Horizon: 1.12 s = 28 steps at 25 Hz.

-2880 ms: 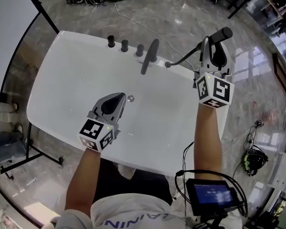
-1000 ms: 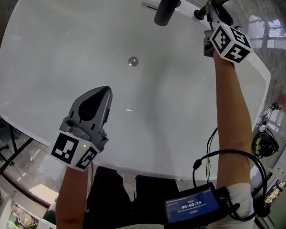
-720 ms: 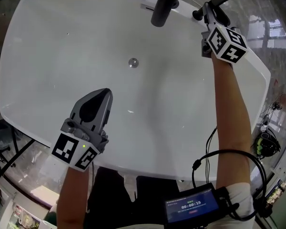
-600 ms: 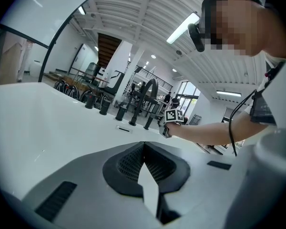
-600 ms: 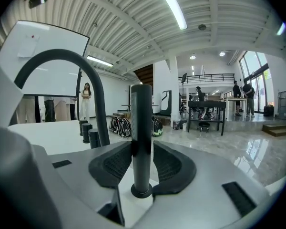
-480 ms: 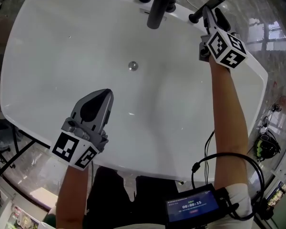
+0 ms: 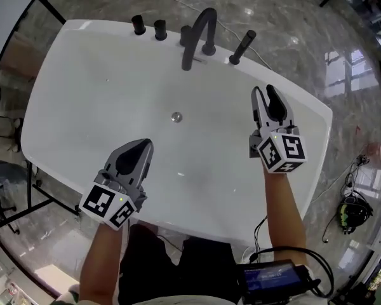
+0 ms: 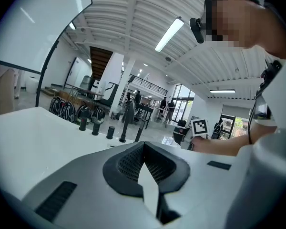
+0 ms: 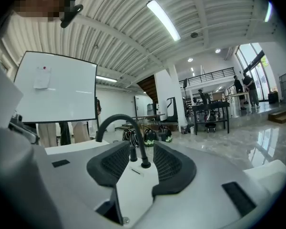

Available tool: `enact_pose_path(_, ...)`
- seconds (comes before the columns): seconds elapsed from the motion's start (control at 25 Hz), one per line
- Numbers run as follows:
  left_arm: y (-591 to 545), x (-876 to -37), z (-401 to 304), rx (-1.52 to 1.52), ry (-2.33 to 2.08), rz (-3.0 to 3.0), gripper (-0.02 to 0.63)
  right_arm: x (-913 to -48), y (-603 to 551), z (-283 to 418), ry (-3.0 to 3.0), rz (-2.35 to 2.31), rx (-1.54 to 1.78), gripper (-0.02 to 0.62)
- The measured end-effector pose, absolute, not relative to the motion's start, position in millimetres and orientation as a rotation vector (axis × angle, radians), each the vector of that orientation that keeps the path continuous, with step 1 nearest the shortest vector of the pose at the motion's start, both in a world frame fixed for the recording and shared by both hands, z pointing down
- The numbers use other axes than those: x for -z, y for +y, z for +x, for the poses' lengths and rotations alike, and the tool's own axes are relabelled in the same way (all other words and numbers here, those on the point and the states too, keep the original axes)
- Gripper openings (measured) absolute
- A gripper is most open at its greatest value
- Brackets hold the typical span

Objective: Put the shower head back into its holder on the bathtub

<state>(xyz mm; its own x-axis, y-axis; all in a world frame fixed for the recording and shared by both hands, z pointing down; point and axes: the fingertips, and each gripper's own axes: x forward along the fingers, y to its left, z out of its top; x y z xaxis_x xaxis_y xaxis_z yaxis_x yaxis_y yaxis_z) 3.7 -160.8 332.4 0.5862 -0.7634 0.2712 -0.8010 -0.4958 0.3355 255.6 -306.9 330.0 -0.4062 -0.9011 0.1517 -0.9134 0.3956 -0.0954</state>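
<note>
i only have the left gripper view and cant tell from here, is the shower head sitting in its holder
Observer: Yes. In the head view the shower head stands tilted in its holder on the far rim of the bathtub, right of the faucet.
operator: ok is the right gripper holding anything
Observer: No. In its own view the right gripper has its jaws apart. They have just been opening, and nothing is between them.
operator: is it clear of the shower head
Observer: Yes. The head view shows it over the bathtub's right side, apart from the shower head and closer to the near rim.
</note>
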Motion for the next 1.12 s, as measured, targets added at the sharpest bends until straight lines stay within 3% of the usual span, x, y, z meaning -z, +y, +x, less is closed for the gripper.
enact_pose_path(0.2,-107.9,-275.9,26.4,-0.128,-1.282,2.438,0.017,-291.7,-203.7,248.6,-2.636,1.529,-0.300,0.161)
enact_pose_path(0.6,12.0,-221.6,59.6,-0.108,-1.287,2.331,0.017,-233.6,-36.2,266.9,-2.603,1.601,-0.623,0.075)
enact_pose_path(0.76,18.6,-173.5,68.9,-0.101,-1.254,2.424,0.017,-192.7,10.7,276.2,-2.587,1.612,-0.555,0.043)
enact_pose_path(1.12,75.7,-88.9,16.0,-0.058,-1.239,2.586,0.017,-108.9,93.2,234.3,-2.617,1.669,-0.476,0.038)
